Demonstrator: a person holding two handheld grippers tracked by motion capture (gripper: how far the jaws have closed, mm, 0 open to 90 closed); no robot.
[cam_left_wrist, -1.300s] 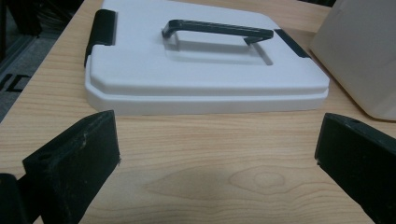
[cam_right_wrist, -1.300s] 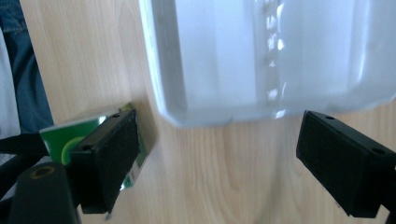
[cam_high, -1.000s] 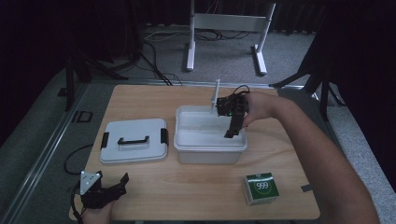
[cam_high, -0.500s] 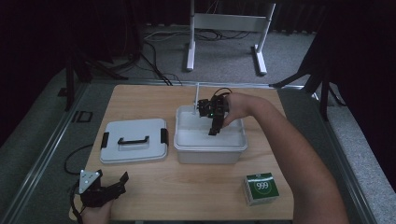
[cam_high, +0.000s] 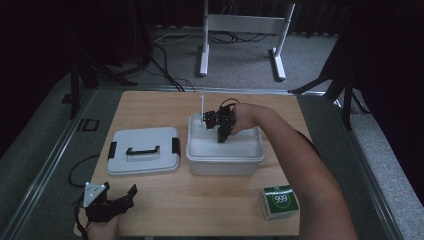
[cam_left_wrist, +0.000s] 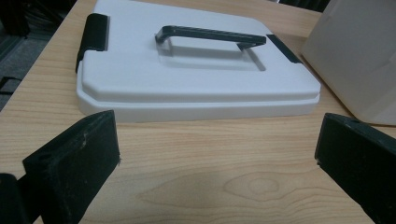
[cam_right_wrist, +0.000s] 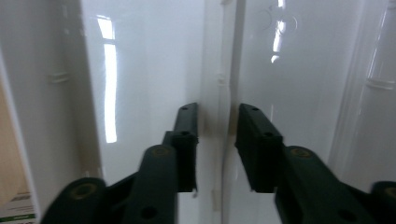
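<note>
Your right gripper (cam_high: 222, 131) is down inside the white bin (cam_high: 225, 159), its jaws just closed in around a thin white strip (cam_right_wrist: 219, 70) running lengthwise straight ahead between them, though whether the pads bite yet is unclear, while your far-off left gripper (cam_high: 120, 200) sits wide open and empty.

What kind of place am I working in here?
Probably a lab or recording studio, not a home: a lone wooden table on grey carpet, dark curtains behind, loose cables and a white metal stand on the floor.
</note>
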